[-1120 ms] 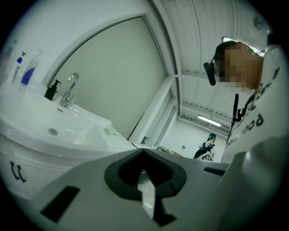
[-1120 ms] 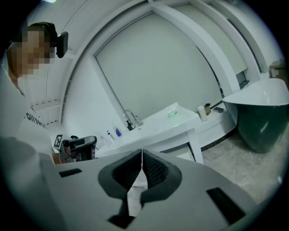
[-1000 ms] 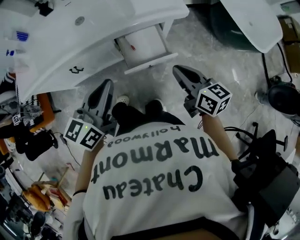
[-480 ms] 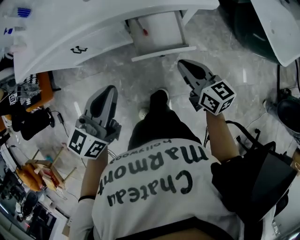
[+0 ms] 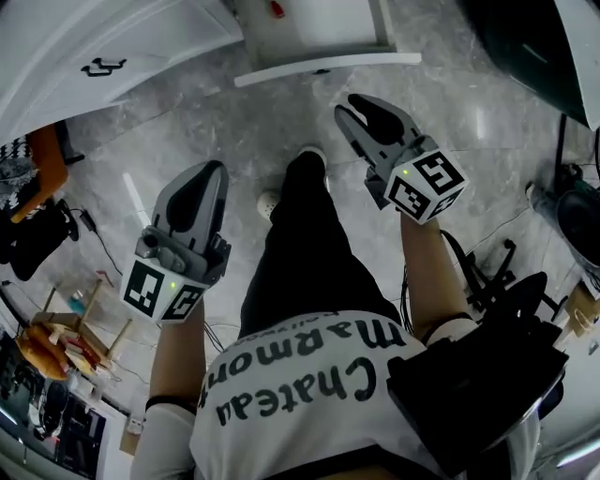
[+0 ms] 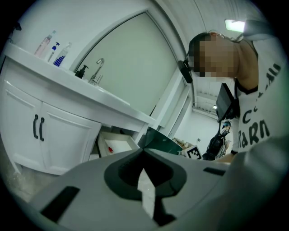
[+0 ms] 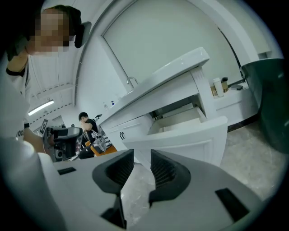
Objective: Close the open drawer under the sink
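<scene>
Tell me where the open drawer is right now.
Head view: the drawer juts out at top centre, right of the cabinet with the dark handles, just beyond the right gripper.

Drawer [image 5: 323,28] open. I see a white box with a flat panelled front, pulled well out from under the white sink surface [image 6: 72,83], just beside the double doors [image 6: 45,131] of the cabinet. Front panel upright and level. Pale interior exposed from above.
</scene>
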Tool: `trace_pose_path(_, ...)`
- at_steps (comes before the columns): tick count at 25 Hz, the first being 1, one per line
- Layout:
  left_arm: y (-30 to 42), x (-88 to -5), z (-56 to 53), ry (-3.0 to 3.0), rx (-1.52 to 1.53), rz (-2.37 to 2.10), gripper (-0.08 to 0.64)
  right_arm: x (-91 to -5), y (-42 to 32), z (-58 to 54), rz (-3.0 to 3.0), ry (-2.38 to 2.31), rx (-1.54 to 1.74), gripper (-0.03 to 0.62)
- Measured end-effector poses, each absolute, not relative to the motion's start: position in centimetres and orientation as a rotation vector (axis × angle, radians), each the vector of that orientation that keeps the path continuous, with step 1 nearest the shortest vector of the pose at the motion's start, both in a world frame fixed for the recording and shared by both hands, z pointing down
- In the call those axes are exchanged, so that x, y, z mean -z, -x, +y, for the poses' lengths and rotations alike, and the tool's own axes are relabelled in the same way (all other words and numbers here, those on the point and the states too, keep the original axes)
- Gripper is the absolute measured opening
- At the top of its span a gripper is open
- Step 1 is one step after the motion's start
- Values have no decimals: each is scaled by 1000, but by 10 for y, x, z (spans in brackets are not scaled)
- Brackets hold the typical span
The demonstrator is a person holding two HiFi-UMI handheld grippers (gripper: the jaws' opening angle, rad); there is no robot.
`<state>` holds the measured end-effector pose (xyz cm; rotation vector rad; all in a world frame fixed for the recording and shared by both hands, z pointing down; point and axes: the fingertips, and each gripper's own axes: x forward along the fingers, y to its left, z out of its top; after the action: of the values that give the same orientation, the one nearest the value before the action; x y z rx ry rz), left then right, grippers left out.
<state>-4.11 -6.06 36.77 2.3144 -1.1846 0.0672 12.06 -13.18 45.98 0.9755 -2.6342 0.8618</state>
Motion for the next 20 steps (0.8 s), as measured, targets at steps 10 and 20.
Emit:
trace_pose_path(10,30,-462,-62,-2402,-69,-1110,8,-550,-115,-150,-2626,-1125,-771,155)
trace_pose_path(20,29,-523,-96,-2593,-20,-1021,8,-568,-101,-184,-2759,-1185,-535,155)
